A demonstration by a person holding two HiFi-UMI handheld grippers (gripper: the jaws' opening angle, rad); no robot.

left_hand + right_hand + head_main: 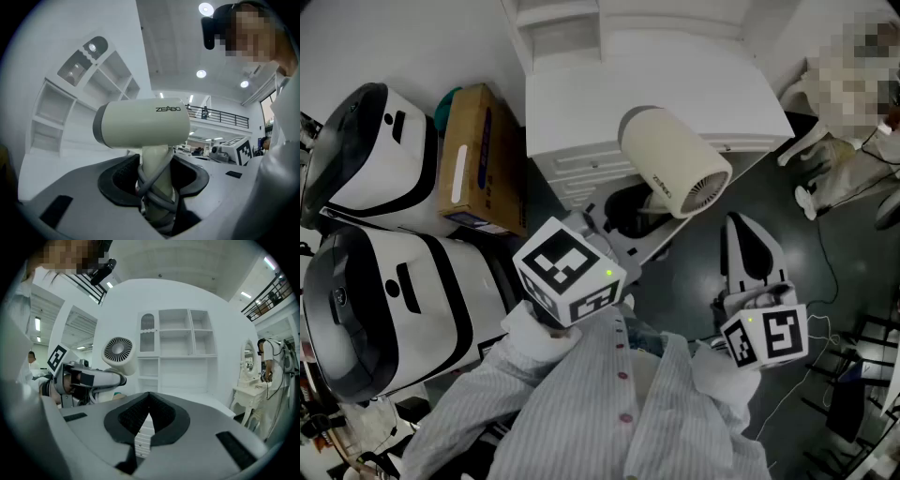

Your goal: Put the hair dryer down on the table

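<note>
A cream hair dryer (675, 173) (140, 124) hangs in the air over the front edge of the white table (675, 89), its grille end turned towards the right. My left gripper (639, 208) (157, 187) is shut on its handle, which has the grey cord (152, 180) wound round it. From the right gripper view the dryer's grille (119, 352) and the left gripper (89, 378) show at the left. My right gripper (748, 246) (149, 397) stands to the right of the dryer over the dark floor, shut with nothing between its jaws.
The table has drawers (581, 169) in its front and a white shelf unit (178, 348) behind. A cardboard box (478, 159) and two white-and-black appliances (375, 150) (384, 309) stand at the left. A person (267, 362) stands by a white vanity (248, 390). Cables (825, 281) lie on the floor.
</note>
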